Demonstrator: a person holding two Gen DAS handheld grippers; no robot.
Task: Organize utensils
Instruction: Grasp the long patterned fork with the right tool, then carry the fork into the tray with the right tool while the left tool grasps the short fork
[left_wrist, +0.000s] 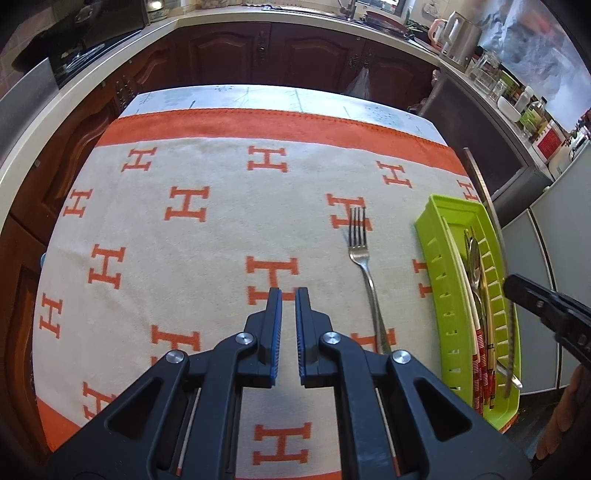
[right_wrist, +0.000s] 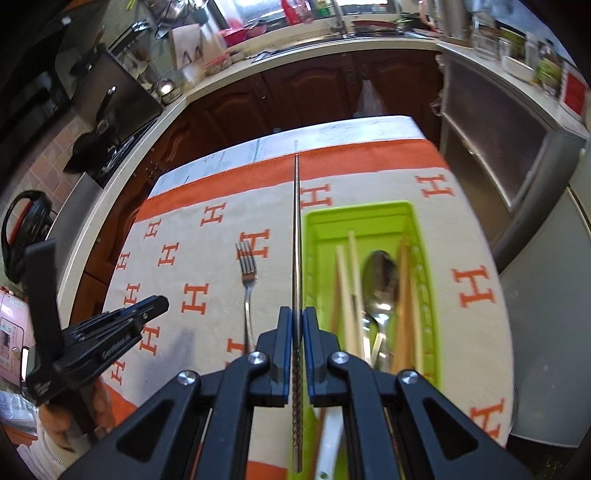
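My right gripper (right_wrist: 296, 314) is shut on a long metal chopstick (right_wrist: 296, 221), held in the air along the left rim of the green utensil tray (right_wrist: 309, 258). A spoon (right_wrist: 380, 280) and wooden chopsticks (right_wrist: 345, 288) lie in the tray. A steel fork (left_wrist: 364, 266) rests on the cloth, tines pointing away, just left of the tray (left_wrist: 428, 240). My left gripper (left_wrist: 289, 295) hovers over the cloth left of the fork, shut with nothing between its pads. In the left wrist view the right gripper (left_wrist: 513, 286) carries the chopstick (left_wrist: 491, 221) over the tray's right side.
A cream cloth (left_wrist: 207, 240) with orange H letters and an orange border covers the table. Dark wooden cabinets (left_wrist: 303, 55) and a crowded countertop curve around the far side. A grey fridge (right_wrist: 546, 332) stands to the right. A hand (right_wrist: 55, 417) holds the left gripper (right_wrist: 160, 303).
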